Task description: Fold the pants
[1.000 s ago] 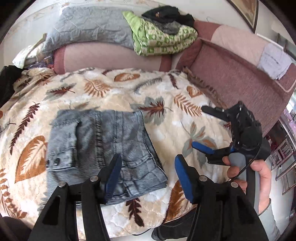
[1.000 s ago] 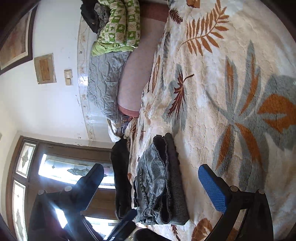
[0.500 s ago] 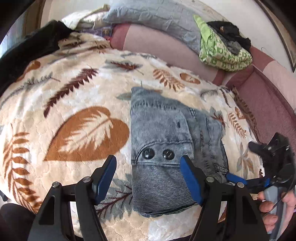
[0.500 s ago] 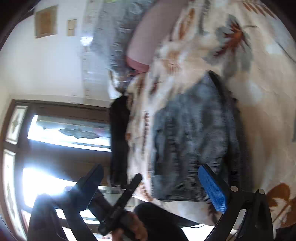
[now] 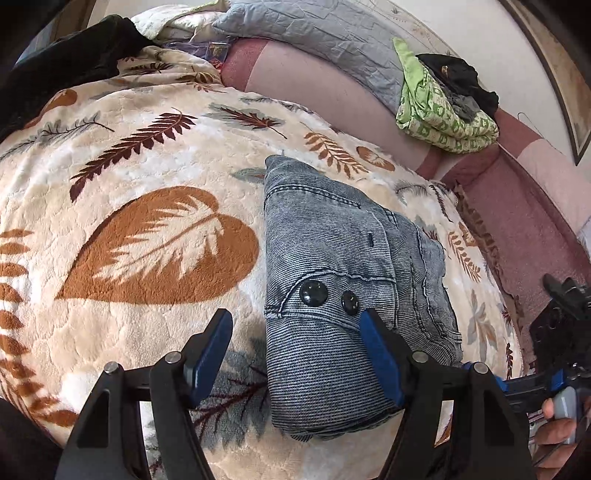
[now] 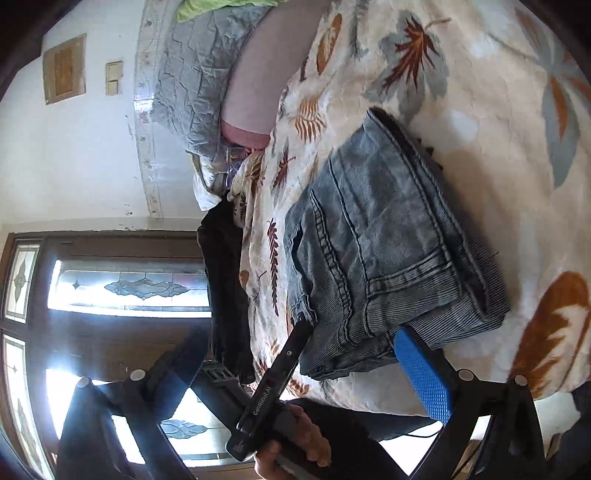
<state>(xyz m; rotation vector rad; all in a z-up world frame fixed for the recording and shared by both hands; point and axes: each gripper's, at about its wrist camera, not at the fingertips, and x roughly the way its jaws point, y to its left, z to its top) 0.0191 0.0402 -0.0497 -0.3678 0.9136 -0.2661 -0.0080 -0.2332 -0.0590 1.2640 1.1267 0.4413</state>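
Observation:
The grey-blue denim pants (image 5: 332, 258) lie folded into a thick packet on the leaf-print blanket (image 5: 147, 184). Their two black buttons (image 5: 314, 292) face up near the front end. My left gripper (image 5: 295, 354) is open above that front end, its right pad over the denim and its left pad over the blanket. In the right wrist view the same pants (image 6: 380, 229) lie just ahead of my open right gripper (image 6: 301, 373), whose blue pad (image 6: 421, 376) is at the packet's corner. The left gripper (image 6: 301, 332) reaches the pants' near edge there, held by a hand (image 6: 295, 439).
A grey pillow (image 5: 314, 33) and a folded green cover (image 5: 439, 114) topped with dark clothes rest on the pink sofa back (image 5: 332, 92). A black garment (image 5: 62, 62) hangs over the blanket's left edge. The right gripper (image 5: 517, 328) stands at the pants' right.
My left gripper has shifted left along the pants to the button end, come lower and spread wider. My right gripper has swung in toward the pants' near corner.

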